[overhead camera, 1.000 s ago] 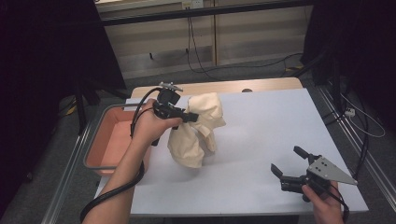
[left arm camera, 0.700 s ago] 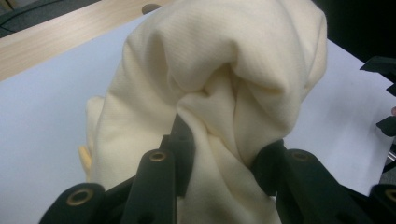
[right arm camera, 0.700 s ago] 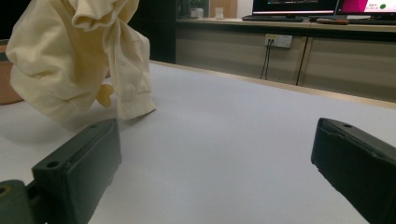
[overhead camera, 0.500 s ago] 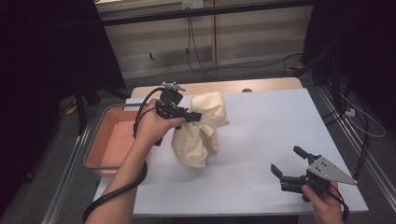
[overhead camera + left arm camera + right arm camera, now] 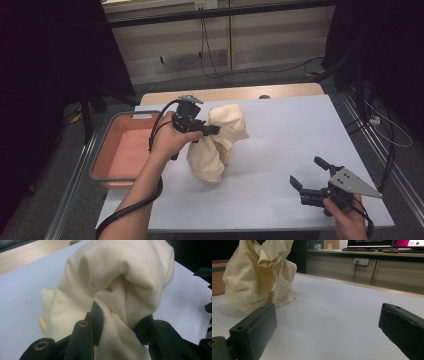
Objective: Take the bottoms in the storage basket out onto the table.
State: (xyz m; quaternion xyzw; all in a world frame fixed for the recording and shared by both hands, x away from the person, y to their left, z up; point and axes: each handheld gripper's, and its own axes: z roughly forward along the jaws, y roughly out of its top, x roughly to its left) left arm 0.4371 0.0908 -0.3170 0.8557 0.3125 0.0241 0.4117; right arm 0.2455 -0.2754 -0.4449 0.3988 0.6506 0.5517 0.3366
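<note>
High view: we have the left claw (image 5: 216, 131) clamped on a bunched fold of the cream cloth (image 5: 220, 145), which hangs from it with its lower end resting on the white counter (image 5: 290, 130), just beside the orange tray (image 5: 117, 155) at the counter's left edge. Left gripper view confirms both jaws pressing into the cloth (image 5: 112, 290). We hold the right claw (image 5: 311, 176) low over the counter's near right corner, jaws spread wide and holding nothing, well apart from the cloth.
</note>
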